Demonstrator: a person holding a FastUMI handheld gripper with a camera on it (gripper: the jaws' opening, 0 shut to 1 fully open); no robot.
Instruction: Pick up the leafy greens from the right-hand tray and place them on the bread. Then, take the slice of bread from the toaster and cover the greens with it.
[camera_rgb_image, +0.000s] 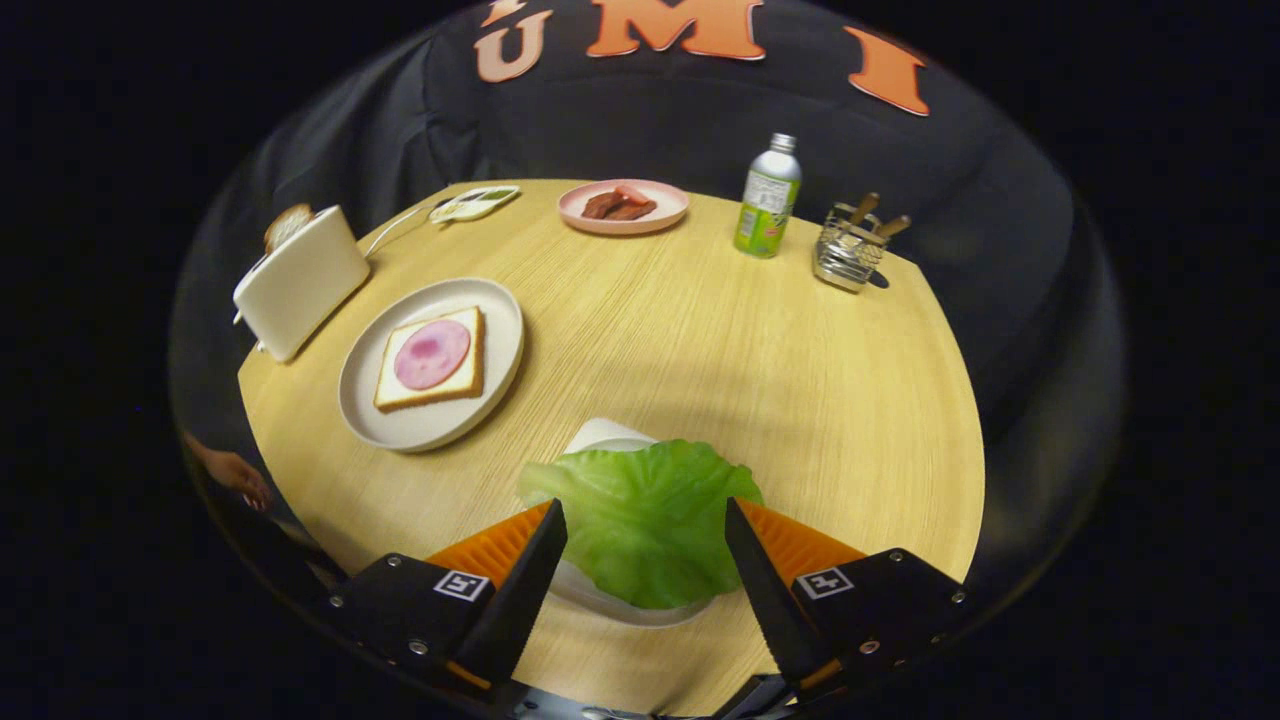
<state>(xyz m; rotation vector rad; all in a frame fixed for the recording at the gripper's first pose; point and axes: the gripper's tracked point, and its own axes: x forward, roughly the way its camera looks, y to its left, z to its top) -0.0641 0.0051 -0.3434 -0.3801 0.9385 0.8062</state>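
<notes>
A green lettuce leaf lies on a small white tray at the near side of the round wooden table. My gripper stands open over it, one finger at each side of the leaf, the leaf's edges reaching under both fingertips. Beyond the fingers to the left, a slice of bread topped with a pink ham round rests on a pale plate. Further left stands a cream toaster with a slice of bread sticking out of its slot.
At the far side sit a pink plate of meat, a small oblong dish, a green-labelled bottle and a wire holder with utensils. A person's hand shows at the table's left edge. Bare wood lies between the tray and the plate.
</notes>
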